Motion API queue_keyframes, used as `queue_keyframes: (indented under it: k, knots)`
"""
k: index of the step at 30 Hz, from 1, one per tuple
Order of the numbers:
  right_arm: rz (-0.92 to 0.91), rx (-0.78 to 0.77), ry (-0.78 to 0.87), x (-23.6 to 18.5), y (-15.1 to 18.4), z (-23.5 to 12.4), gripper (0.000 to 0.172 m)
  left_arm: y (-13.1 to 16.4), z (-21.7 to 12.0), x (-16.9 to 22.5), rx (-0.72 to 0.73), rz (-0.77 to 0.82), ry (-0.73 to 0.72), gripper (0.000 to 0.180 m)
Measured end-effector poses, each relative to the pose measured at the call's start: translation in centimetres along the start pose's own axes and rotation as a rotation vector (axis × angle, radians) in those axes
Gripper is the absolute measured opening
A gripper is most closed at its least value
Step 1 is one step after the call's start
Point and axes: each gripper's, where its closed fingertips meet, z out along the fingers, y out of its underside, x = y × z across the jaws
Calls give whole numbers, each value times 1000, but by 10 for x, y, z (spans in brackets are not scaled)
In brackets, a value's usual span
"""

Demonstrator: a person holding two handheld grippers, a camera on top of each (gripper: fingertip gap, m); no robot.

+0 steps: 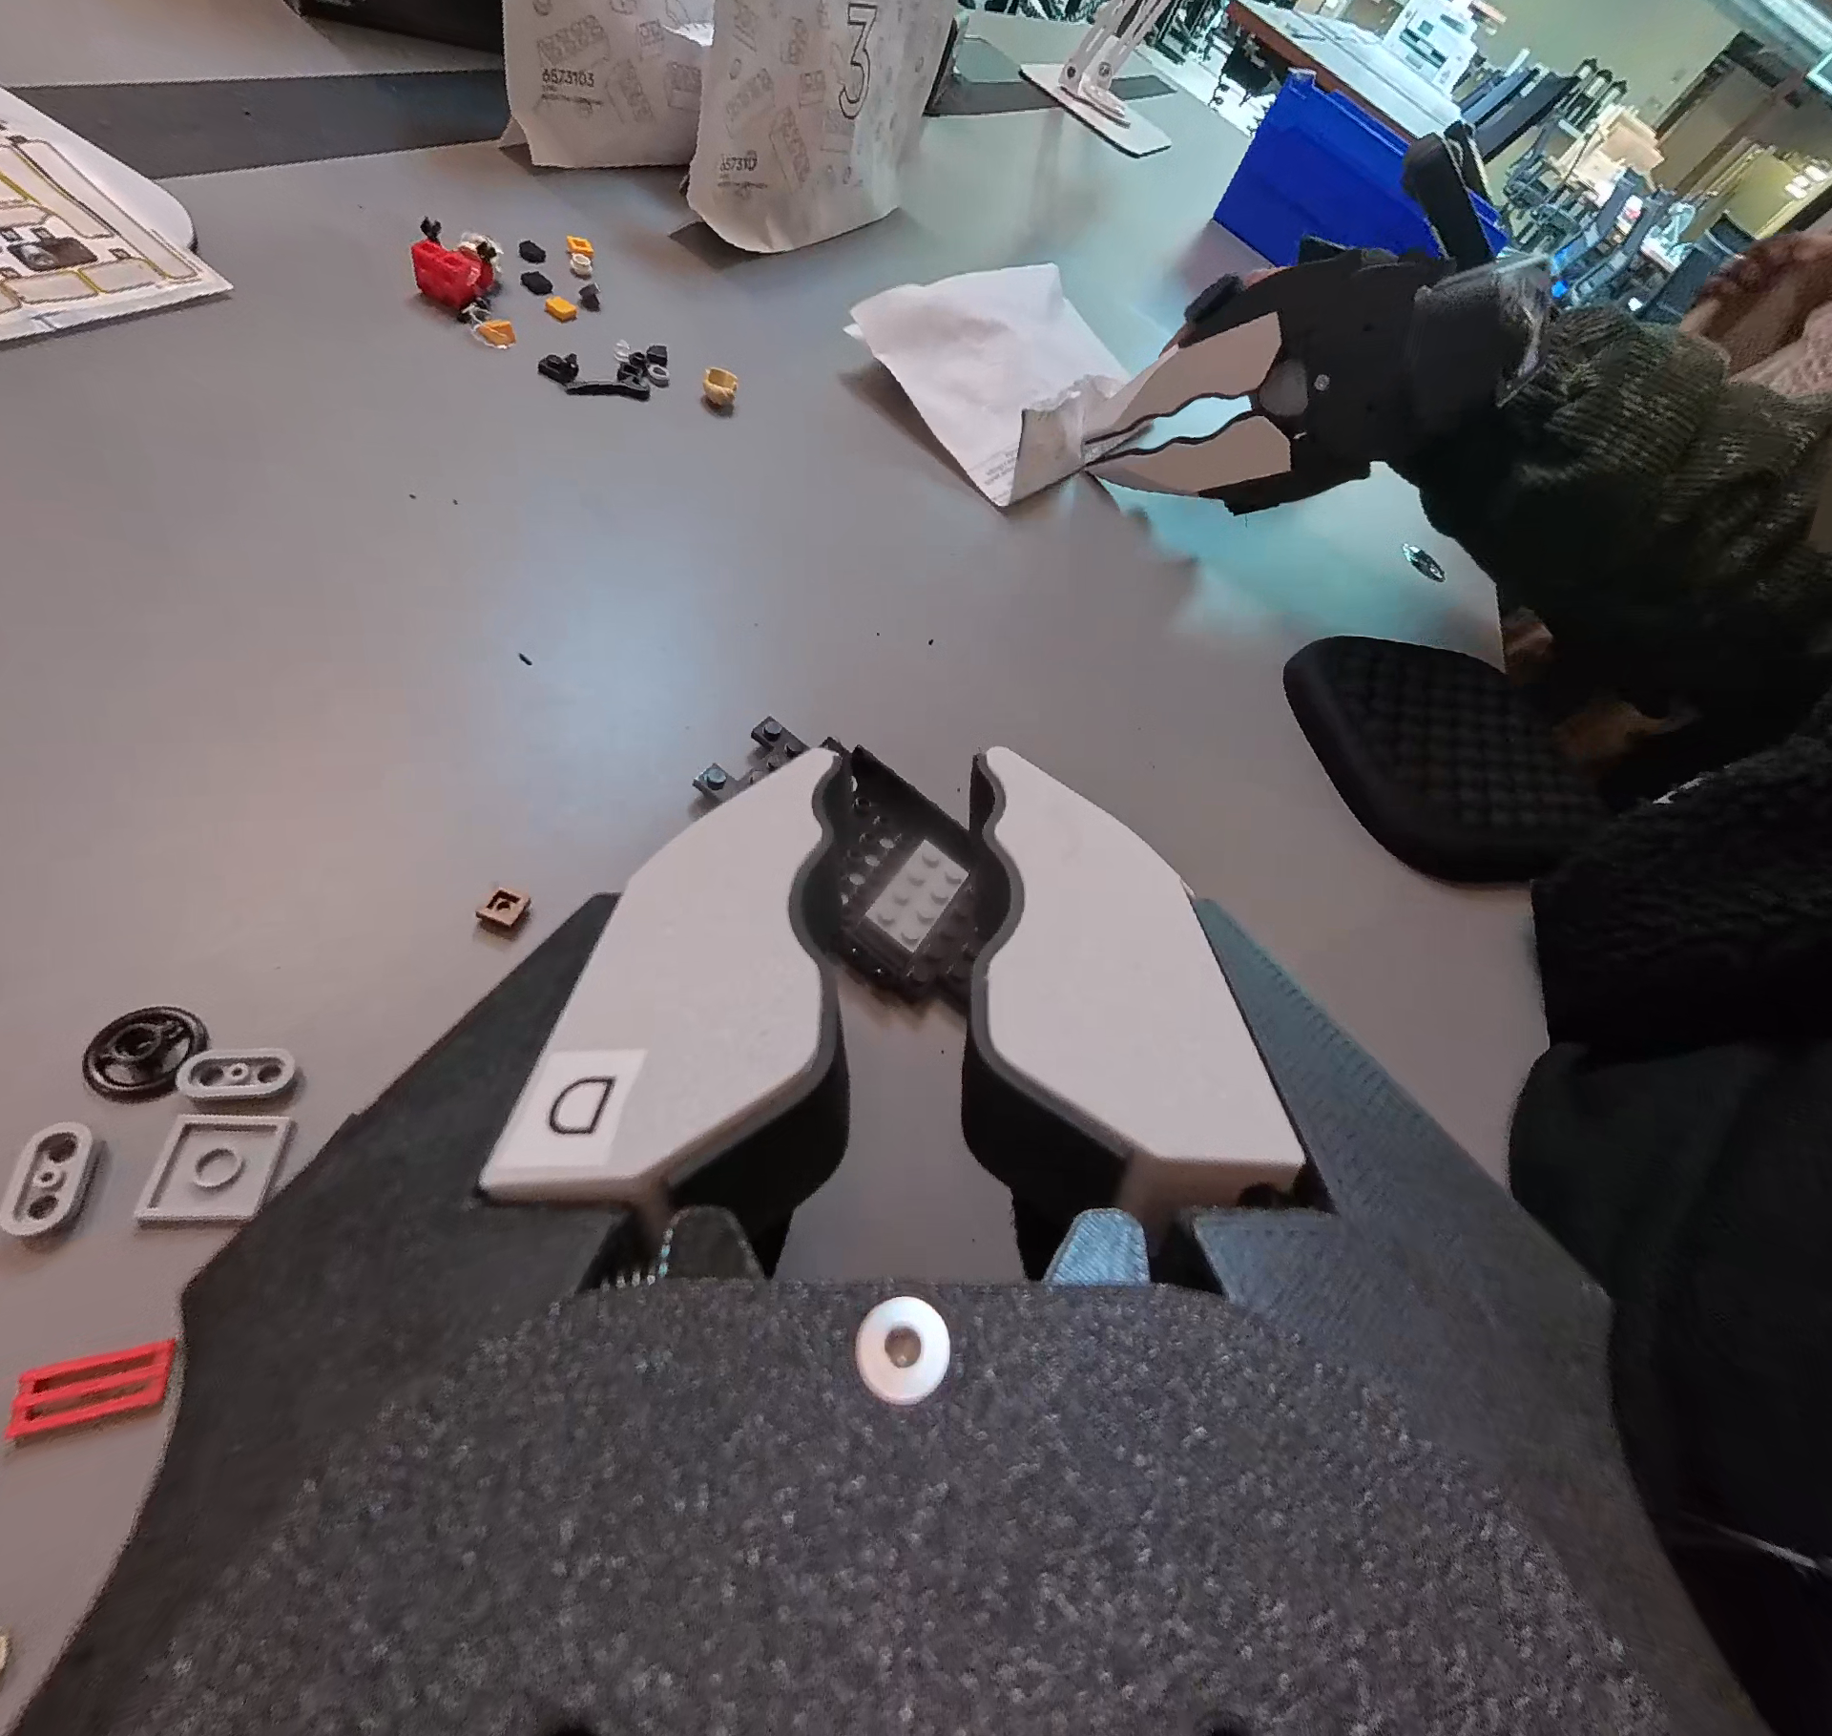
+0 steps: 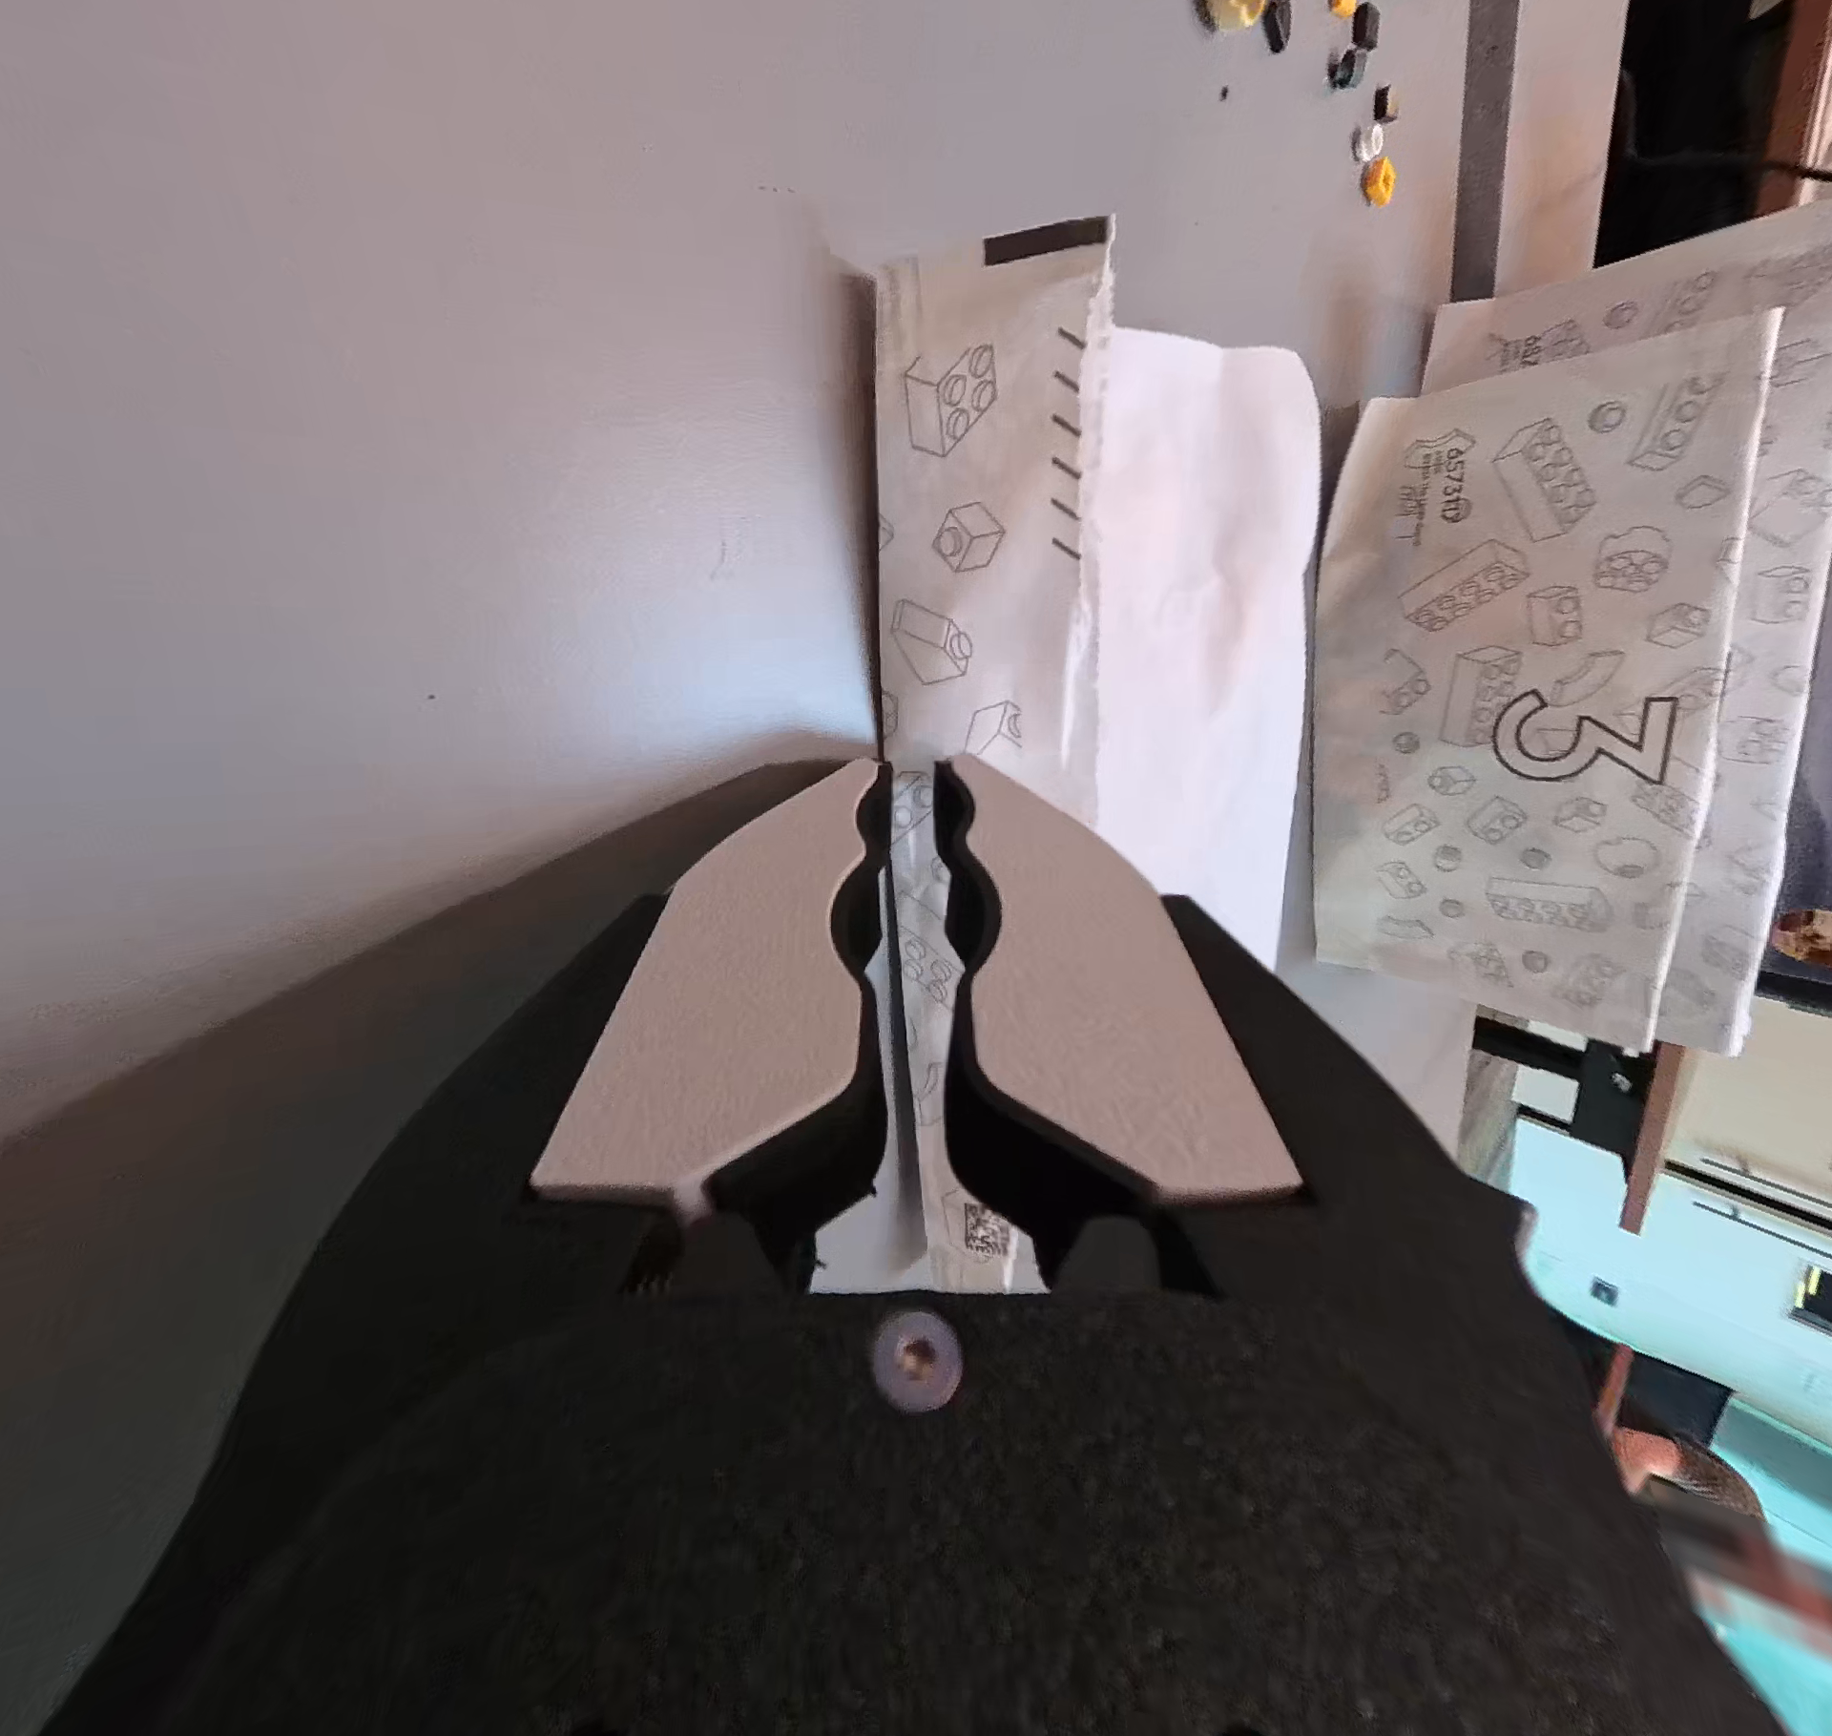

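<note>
Two grippers: left (image 1: pixel 912 776) clamps black plate (image 1: pixel 892 855), right (image 2: pixel 910 776) pinches paper bag (image 2: pixel 981 499).

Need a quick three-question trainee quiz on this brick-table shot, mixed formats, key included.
1. True or false: the left gripper has a black brick assembly between its fingers.
2. What does the right gripper have between its fingers? A) red brick piece B) torn white paper bag C) black wheel
3. Fill in: the grey brick sits on top of the ___ assembly.

Key: 1 true. 2 B, the torn white paper bag. 3 black.
</note>
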Motion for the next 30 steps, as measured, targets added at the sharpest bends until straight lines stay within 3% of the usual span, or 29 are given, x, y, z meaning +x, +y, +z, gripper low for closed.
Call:
queue_keyframes:
  k: [3,5,11,21,30]
  knots:
    - [35,-12,-28,5,1,2,13,1,1,1,-8,-1,5,21]
    - [65,-13,-36,12,0,1,30,2,1,1,-11,-1,5,21]
    - [60,-19,-28,22,-7,6,41,4,2,1,-19,-9,14,22]
    - [197,-54,-48,40,6,25,35,4,1,1,-19,-10,17,22]
    - [392,-24,-226,34,9,29,20,4,1,4,-22,-1,27,22]
